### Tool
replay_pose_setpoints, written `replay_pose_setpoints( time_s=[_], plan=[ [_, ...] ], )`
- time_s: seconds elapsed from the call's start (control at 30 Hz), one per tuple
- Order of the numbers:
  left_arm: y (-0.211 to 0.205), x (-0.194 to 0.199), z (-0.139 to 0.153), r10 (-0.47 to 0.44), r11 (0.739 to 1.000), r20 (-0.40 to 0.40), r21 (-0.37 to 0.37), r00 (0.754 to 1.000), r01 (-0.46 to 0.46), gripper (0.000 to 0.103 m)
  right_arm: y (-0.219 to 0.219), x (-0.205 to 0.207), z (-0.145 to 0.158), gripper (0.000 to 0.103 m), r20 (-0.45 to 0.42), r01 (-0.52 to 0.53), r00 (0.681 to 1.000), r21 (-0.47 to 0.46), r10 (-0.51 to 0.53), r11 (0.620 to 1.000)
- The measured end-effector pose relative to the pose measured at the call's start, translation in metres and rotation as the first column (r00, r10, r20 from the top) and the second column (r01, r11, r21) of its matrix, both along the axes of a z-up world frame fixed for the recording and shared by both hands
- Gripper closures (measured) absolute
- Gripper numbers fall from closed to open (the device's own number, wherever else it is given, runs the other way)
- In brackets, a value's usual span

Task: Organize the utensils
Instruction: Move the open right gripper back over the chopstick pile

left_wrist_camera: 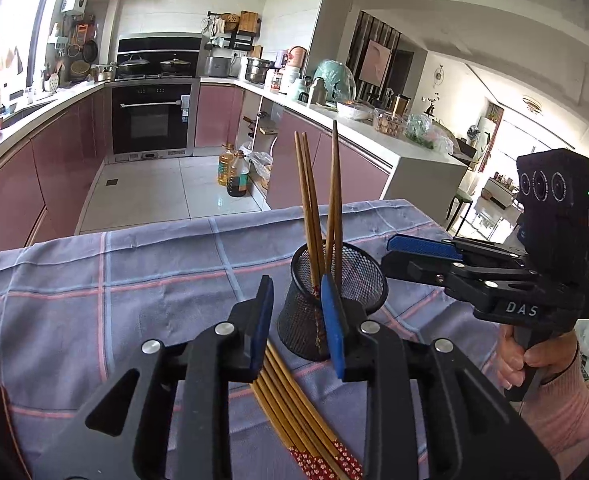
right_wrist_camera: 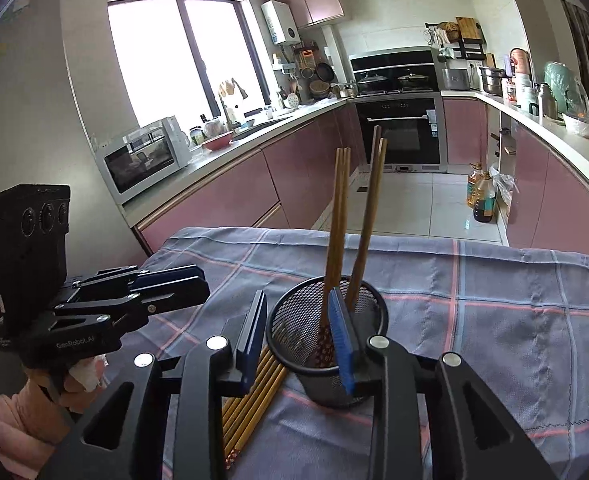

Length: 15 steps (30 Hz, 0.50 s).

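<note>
Both hand-held grippers, left point(left_wrist_camera: 296, 322) and right point(right_wrist_camera: 300, 334), are standing open, gripping nothing. Four chopsticks point(left_wrist_camera: 318, 216) are standing in the mesh cup point(left_wrist_camera: 300, 330); others point(left_wrist_camera: 294, 412) are lying beside it on the worktop point(left_wrist_camera: 114, 280).

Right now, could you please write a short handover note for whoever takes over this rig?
Left tool: open, empty, at the cup's near side.
Right tool: open, empty, also at the cup.
Cup: black mesh, upright on the checked cloth.
Done: four chopsticks stand in the cup.
Left: a bundle of loose chopsticks lies on the cloth just in front of the cup; these still need to go in.
</note>
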<state>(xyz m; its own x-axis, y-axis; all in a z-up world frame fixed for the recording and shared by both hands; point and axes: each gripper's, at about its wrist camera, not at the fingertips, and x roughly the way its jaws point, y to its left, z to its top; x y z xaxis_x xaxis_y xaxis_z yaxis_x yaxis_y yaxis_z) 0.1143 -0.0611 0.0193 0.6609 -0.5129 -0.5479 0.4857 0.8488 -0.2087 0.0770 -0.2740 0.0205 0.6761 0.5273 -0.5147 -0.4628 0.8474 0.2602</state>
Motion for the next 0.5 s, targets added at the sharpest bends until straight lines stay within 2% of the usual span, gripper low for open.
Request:
replay_pose_setpoints(
  time_s=[0.1, 0.23, 0.33, 0.5],
  plan=[
    [0.010, -0.010, -0.012, 0.019, 1.000, -0.018, 0.017, 1.000, -0.018, 0.075, 0.012, -0.012, -0.011, 0.070, -0.024, -0.042, 0.999, -0.015, 0.041, 0.999],
    [0.019, -0.017, -0.037, 0.031, 0.999, -0.082, 0.048, 0.996, -0.027, 0.071, 0.027, -0.018, -0.039, 0.069, -0.093, -0.068, 0.994, -0.047, 0.063, 0.997],
    [0.023, -0.019, -0.060, 0.044, 0.996, -0.133, 0.078, 0.990, -0.034, 0.070, 0.035, -0.017, -0.063, 0.069, -0.163, -0.075, 0.984, -0.049, 0.066, 0.996],
    [0.024, -0.026, -0.095, 0.057, 0.994, -0.206, 0.106, 0.977, -0.036, 0.070, 0.041, -0.016, -0.088, 0.069, -0.228, -0.050, 0.973, -0.058, 0.035, 0.997]
  ],
)
